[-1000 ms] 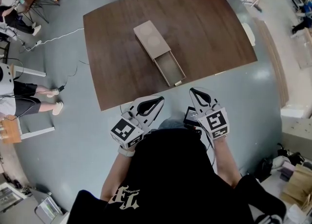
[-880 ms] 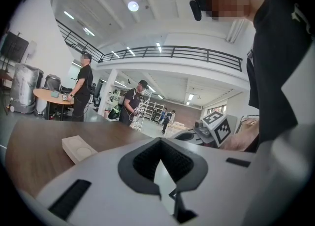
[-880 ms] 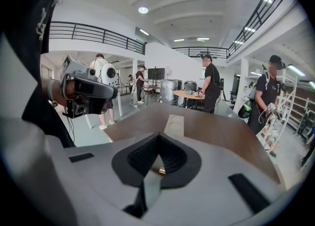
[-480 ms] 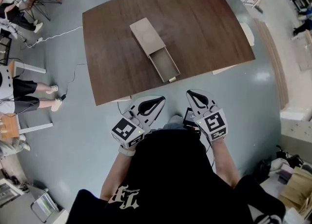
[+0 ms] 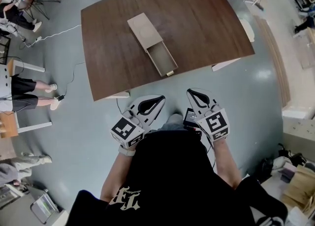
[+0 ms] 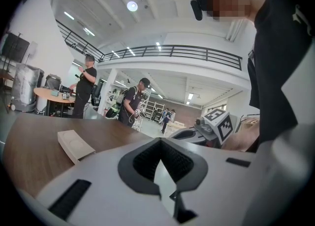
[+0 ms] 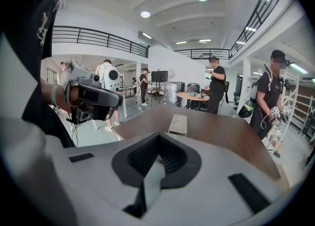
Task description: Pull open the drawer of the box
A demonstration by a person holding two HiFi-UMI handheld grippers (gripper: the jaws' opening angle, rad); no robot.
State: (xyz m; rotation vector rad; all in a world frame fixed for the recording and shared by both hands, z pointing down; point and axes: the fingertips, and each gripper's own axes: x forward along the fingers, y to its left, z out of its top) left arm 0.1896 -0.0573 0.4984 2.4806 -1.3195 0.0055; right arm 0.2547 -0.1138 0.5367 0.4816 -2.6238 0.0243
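Trouble from here is mostly a matter of overdoing it. The drawer point(image 5: 161, 59) already stands pulled well out of the box point(image 5: 144, 30), its front end near the lower edge of the counter point(image 5: 206, 23). Another tug would likely draw it clean out of its sleeve, or drag the whole light box toward that edge, since nothing braces the box. The task looks done, so leaving it alone seems the safer course.

Both tools are off the work, held low against the person's body and well apart from the counter. The left gripper point(image 5: 158, 102) is clenched on nothing, and the right gripper point(image 5: 193, 93) is likewise clamped shut and empty, as each gripper view shows.

Nothing lies between them and the drawer but bare floor. A white cable point(image 5: 51, 37) trails across the floor at the left of the frame, near a seated person's legs point(image 5: 34, 94). More people stand by other tables in the background. A small dark device point(image 5: 191, 117) hangs at the person's waist between the two tools.
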